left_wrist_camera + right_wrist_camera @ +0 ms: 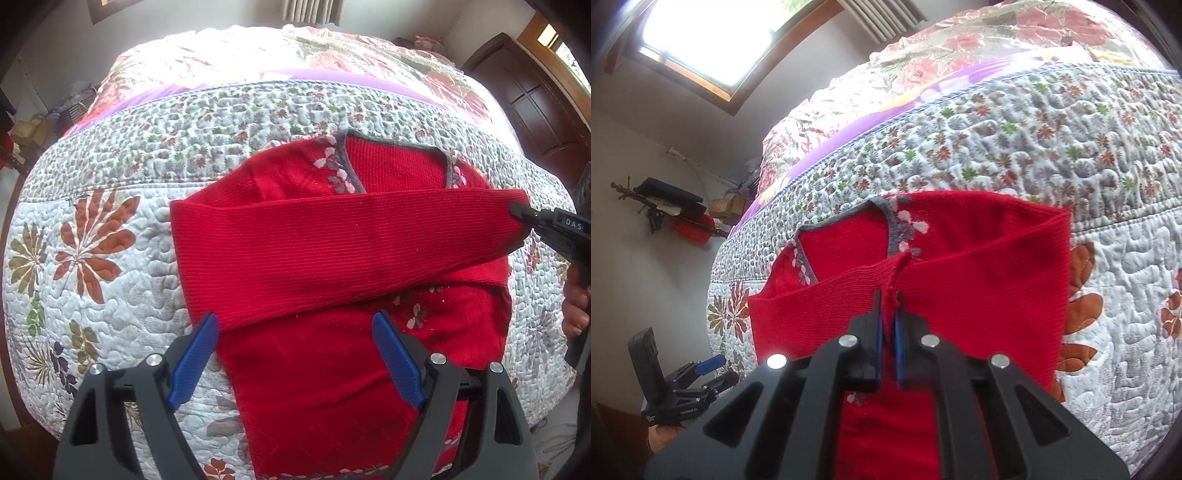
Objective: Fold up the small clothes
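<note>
Left claw (pixel 295 354) spread wide, empty, hovering over the lower body of the red sweater (pixel 351 369). Sweater flat on the quilted bed (pixel 110 229), one sleeve (pixel 332 251) drawn across the chest. Right claw (pixel 889 314) pinched on the sleeve cuff (pixel 895 273). Knit looks light, soft, limp, likely to sag; best gripped at cuffs and hem edge.

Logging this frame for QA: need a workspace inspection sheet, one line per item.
Surface: quilt on a bed, floral print.
Job's things: red sweater lying flat, one sleeve drawn across its chest.
Clutter: nothing seen on the quilt.
Grippers: left gripper over the sweater, jaws open, empty; right gripper shut on the sleeve's cuff.
Cables: nothing seen.
Surroundings: window, wooden door, shelf with items.
</note>
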Available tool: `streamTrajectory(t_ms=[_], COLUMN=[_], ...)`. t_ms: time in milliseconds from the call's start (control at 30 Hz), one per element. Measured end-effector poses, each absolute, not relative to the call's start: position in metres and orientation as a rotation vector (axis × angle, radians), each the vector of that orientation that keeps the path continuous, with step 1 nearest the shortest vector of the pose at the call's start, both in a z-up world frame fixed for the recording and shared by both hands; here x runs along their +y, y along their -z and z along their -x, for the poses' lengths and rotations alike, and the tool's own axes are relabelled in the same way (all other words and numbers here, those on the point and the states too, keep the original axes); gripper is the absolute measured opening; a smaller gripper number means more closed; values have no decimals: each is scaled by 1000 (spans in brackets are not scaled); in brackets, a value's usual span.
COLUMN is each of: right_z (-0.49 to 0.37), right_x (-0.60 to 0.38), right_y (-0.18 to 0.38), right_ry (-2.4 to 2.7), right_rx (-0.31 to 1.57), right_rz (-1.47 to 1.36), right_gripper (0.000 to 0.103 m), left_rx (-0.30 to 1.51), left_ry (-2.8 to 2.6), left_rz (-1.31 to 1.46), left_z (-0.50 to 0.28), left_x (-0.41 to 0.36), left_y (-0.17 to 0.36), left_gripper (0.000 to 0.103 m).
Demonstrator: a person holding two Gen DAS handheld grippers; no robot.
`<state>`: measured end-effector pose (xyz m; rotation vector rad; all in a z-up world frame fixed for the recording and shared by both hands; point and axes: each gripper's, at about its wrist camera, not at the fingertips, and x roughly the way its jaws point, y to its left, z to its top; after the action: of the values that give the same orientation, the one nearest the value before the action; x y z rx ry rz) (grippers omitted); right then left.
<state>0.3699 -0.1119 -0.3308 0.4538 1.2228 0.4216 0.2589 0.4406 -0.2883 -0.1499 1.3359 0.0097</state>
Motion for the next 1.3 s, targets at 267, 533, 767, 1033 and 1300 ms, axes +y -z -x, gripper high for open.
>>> streamTrajectory(t_ms=[267,533,767,1033,1300], right_z=[-366,-369,-367,-372,-365], right_x=[-140,-152,-171,-182,-206], right_y=[345,356,360,393,397], right_ry=[-382,-375,-339,-310,-229], right_rx=[1227,1230,1227,1279,1270], right_rz=[-481,-488,-502,-497,-539], right_gripper=[3,3,3,4,12], left_rx=[1353,1380,1391,1412,1412], left_ry=[20,37,46,50,96], left_rz=[123,104,101,93,259], left_z=[-263,-265,-268,-270,-266], left_x=[421,409,403,398,418], left_y=[294,301,304,312,326], left_gripper=[85,85,85,85,85])
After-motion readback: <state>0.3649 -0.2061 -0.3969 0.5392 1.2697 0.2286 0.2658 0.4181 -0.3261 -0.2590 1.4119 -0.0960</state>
